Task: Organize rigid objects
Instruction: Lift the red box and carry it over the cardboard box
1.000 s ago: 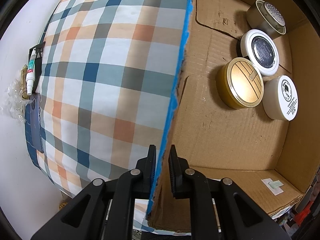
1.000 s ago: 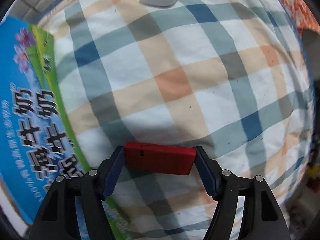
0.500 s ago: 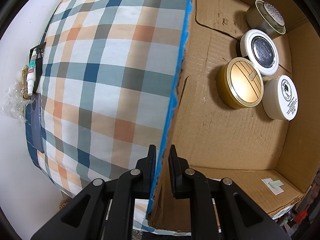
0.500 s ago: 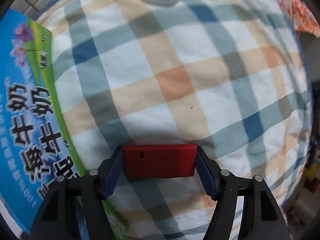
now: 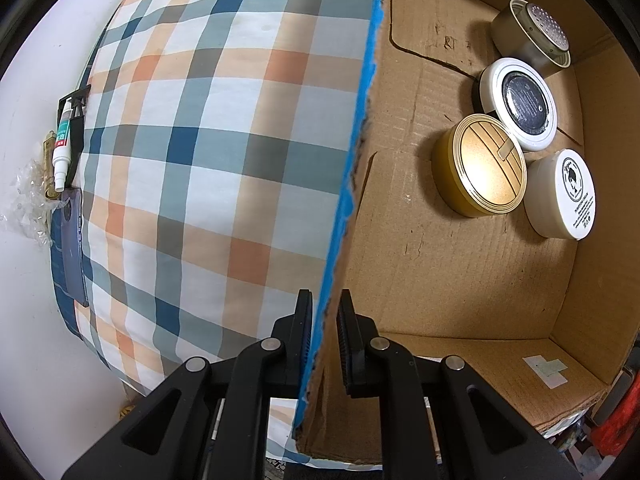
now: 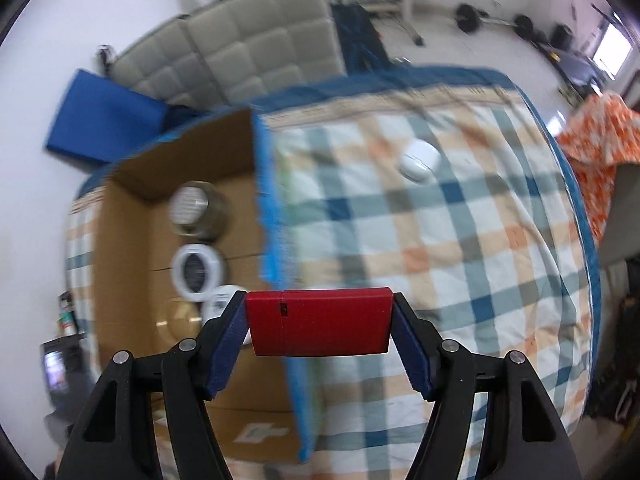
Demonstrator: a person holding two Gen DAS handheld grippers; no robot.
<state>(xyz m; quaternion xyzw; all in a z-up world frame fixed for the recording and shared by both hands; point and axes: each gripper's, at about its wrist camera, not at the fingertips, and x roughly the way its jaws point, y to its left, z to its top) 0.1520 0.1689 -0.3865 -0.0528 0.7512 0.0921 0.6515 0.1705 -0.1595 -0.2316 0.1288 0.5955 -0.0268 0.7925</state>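
My right gripper point(image 6: 320, 322) is shut on a flat red box point(image 6: 318, 322), held crosswise in the air above the blue-edged side wall of the cardboard box point(image 6: 128, 280). My left gripper point(image 5: 324, 316) is shut on that same wall of the cardboard box point(image 5: 448, 264). Inside lie a gold round tin point(image 5: 486, 164), a white jar with a dark lid point(image 5: 520, 104), a white cream jar point(image 5: 568, 196) and a silver perforated can point(image 5: 532, 36). A white rounded case point(image 6: 418, 160) rests on the checked bedspread point(image 6: 460, 248).
A small white tube point(image 5: 61, 148) and a dark phone-like slab point(image 5: 72, 248) lie at the bed's left edge. A padded headboard point(image 6: 248, 52), a blue cushion point(image 6: 100, 120), an orange patterned cloth point(image 6: 600, 144) and floor weights point(image 6: 492, 20) surround the bed.
The right gripper has risen high with the red box and tilted up, so the whole bed and the open cardboard box now show. The left gripper stayed clamped on the box wall.
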